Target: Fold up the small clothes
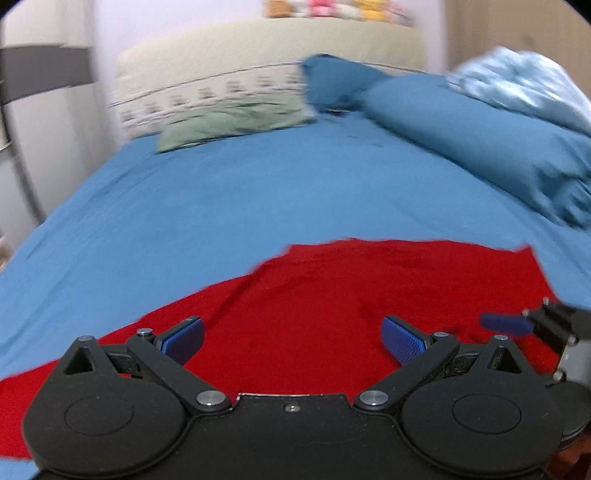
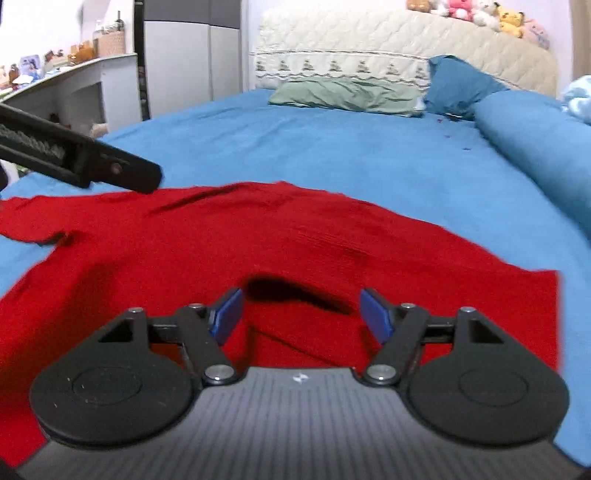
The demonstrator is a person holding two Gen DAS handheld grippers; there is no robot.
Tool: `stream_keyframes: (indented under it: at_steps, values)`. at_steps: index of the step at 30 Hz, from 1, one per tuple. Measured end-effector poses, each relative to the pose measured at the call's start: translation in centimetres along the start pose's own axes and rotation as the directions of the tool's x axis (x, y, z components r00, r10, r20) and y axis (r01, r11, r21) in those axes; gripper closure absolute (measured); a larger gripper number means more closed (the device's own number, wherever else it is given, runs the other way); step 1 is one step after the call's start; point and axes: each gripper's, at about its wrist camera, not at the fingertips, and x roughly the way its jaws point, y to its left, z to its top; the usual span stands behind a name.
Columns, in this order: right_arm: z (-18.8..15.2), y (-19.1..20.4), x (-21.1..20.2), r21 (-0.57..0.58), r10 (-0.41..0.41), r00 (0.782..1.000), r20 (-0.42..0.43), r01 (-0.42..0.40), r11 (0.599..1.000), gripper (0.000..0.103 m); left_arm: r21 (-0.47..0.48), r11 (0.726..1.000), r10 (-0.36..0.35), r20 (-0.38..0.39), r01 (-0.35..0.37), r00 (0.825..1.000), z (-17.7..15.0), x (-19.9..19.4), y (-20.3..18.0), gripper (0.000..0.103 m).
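**Desk:** What lay on the bed?

**Photographer:** A red garment (image 2: 229, 251) was spread flat on the blue bedsheet (image 2: 332, 147), near the foot of the bed. One sleeve reached out to the left in the right wrist view, and a dark fold showed at the neckline, just ahead of the right gripper (image 2: 301, 314).

**Desk:** And the grippers?

**Photographer:** Both hung over the red cloth with their blue pads spread wide and nothing between them. The left gripper (image 1: 291, 339) sat over the garment's left part; its view was blurred.

**Desk:** Anything behind?

**Photographer:** A green pillow (image 2: 347, 94) and a blue pillow (image 2: 458, 86) rested against the cream quilted headboard (image 2: 406, 44), with stuffed toys (image 2: 476, 14) along its top. A rolled blue duvet (image 1: 480, 136) lay along the right side.
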Motion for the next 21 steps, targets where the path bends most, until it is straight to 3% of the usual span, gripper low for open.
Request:
stream_keyframes:
  at_steps: [2, 5, 8, 12, 16, 19, 21]
  values:
    - [-0.9, -1.7, -1.4, 0.002, -0.024, 1.000, 0.001, 0.024, 1.000, 0.010, 0.059, 0.997, -0.056, -0.039, 0.058, 0.998, 0.1, 1.4, -2.2, 0.000]
    - [-2.6, -4.2, -3.7, 0.017, -0.068, 0.998, -0.001, 0.068, 0.998, 0.009, 0.161, 0.982, -0.093, -0.064, 0.102, 0.994, -0.5, 3.2, -5.4, 0.001]
    - [-3.7, -6.8, -5.5, 0.063, -0.092, 0.996, -0.010, 0.092, 0.994, 0.009, 0.238, 0.967, -0.074, -0.090, 0.094, 0.993, -1.3, 5.6, -7.5, 0.015]
    - [-4.7, -9.2, -6.9, 0.135, -0.118, 0.993, 0.000, 0.117, 0.984, 0.009, 0.215, 0.971, -0.073, -0.127, 0.099, 0.989, -2.0, 8.6, -7.8, 0.033]
    - [-5.3, -10.6, -7.2, 0.217, -0.122, 0.993, 0.008, 0.117, 0.969, 0.009, 0.222, 0.971, -0.074, -0.085, 0.091, 0.994, -2.3, 9.1, -8.2, 0.040]
    - [-5.6, -10.9, -7.0, 0.254, -0.132, 0.991, 0.007, 0.126, 0.959, 0.009, 0.260, 0.961, -0.080, -0.065, 0.094, 0.995, -2.2, 9.5, -9.0, 0.062]
    - [-6.0, -11.4, -7.1, 0.280, -0.131, 0.991, 0.003, 0.125, 0.952, 0.009, 0.254, 0.962, -0.084, -0.060, 0.096, 0.995, -2.1, 9.6, -9.0, 0.088]
